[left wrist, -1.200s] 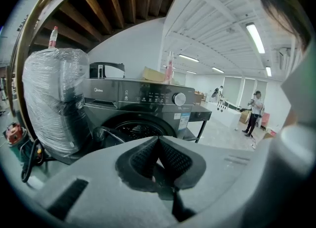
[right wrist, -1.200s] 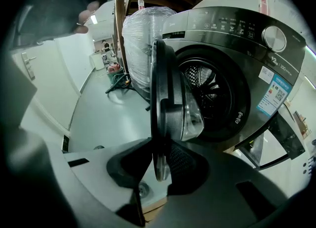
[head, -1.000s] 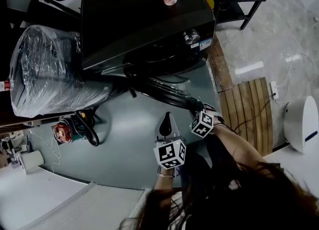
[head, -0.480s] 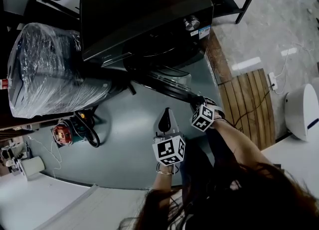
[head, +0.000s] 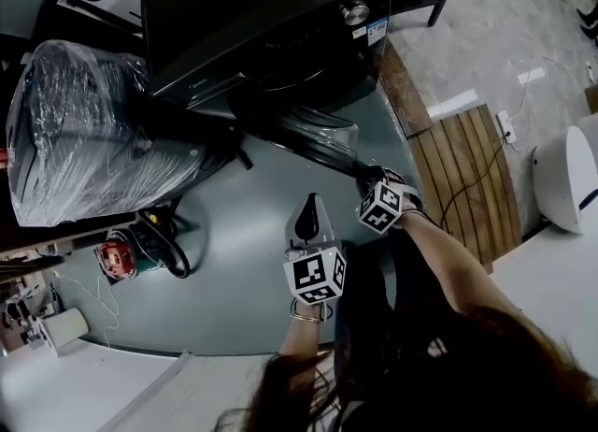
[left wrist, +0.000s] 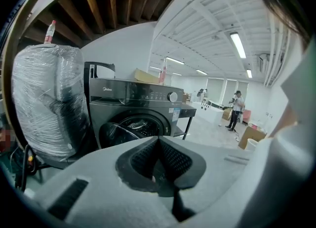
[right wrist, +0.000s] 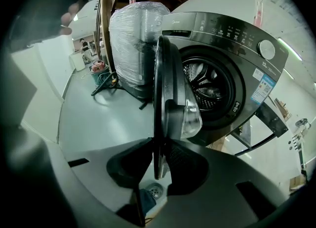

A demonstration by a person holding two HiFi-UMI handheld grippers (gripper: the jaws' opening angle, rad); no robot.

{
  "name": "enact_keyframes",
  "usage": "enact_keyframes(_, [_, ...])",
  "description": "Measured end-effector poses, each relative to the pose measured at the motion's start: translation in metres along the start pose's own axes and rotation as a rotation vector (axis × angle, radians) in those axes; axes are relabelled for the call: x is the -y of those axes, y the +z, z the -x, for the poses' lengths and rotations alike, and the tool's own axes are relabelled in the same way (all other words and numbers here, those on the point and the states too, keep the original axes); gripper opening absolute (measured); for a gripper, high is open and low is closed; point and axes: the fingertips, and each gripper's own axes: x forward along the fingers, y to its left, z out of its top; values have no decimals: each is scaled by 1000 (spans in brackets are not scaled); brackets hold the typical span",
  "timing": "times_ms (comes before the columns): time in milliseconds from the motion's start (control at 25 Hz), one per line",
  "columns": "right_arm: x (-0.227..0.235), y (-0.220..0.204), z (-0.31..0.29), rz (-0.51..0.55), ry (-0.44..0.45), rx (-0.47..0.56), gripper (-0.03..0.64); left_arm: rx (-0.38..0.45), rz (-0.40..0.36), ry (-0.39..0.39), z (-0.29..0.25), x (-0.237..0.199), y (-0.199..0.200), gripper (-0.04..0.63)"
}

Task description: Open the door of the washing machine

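Door: the door (right wrist: 165, 98) of the washing machine (head: 262, 28) stands partly open. In the right gripper view it is seen edge-on and upright, with the drum opening uncovered to its right.
Right jaws: the right gripper (right wrist: 158, 165) is clenched on the free edge of the door, and the rim runs up between the two pads.
Left jaws: the left gripper (left wrist: 159, 160) has its jaws pressed together with nothing between them. It looks at the machine from behind and is well apart from the door.
Key relation: in the head view the door stretches from its hinge, on the side of the plastic-wrapped bundle (head: 84, 131), out to the right gripper. So the held edge is the end far from the hinge.
Nearer hand: the right one, which touches the door.
Coming move, as I judge: the held edge should go around the hinge, away from the machine front.
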Motion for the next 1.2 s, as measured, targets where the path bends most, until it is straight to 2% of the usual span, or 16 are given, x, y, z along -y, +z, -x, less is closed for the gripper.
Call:
enact_keyframes(400, [-56,5,-2,-72,-67,-2,80,-16,-22,-71,43,-28,-29,11])
enact_keyframes(720, [-94,11,-3,-89,-112,-11,80,-25,-43,-120,81,-44,-48,11])
enact_keyframes(920, [-109,15,-5,-98,-104,-14,80,-25,-34,-95,95,-52,-57,11])
enact_keyframes(1200, [-128,19,-6,-119,-77,4,81,-11,2,-12,112,-60,-60,11])
